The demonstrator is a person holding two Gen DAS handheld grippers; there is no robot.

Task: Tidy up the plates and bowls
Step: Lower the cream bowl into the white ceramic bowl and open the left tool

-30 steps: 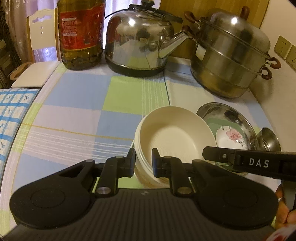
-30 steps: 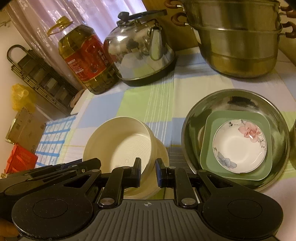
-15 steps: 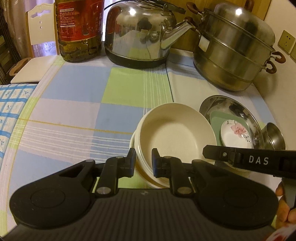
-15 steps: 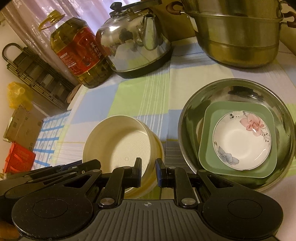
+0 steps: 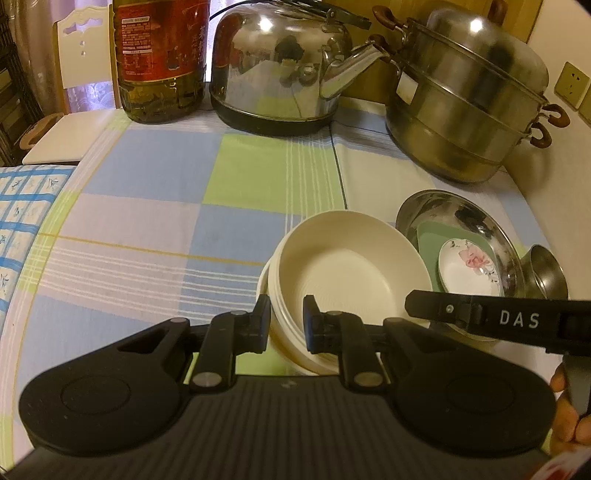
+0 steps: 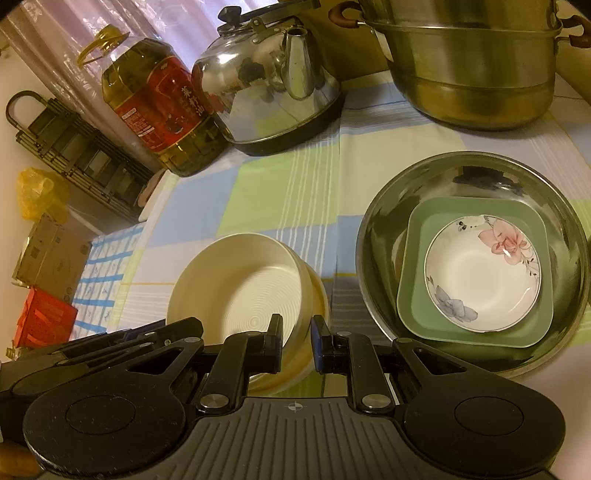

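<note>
Left wrist view: left gripper (image 5: 285, 318), narrowly parted, clamps the near rim of the cream bowl (image 5: 351, 271), tilted on the checked tablecloth (image 5: 155, 229); right gripper (image 6: 296, 334) pinches its opposite wall. Lettering on that gripper reads "DAS" (image 5: 519, 318).

Warm, dim yellowish light fills the room. A checked tablecloth (image 5: 155, 221) in blue, green and lilac covers the table. At 11 o'clock a cream chair (image 5: 70, 110) stands before sheer curtains (image 6: 122, 22). At 2 o'clock a wall socket (image 5: 570, 84) sits on the pale wall.
</note>
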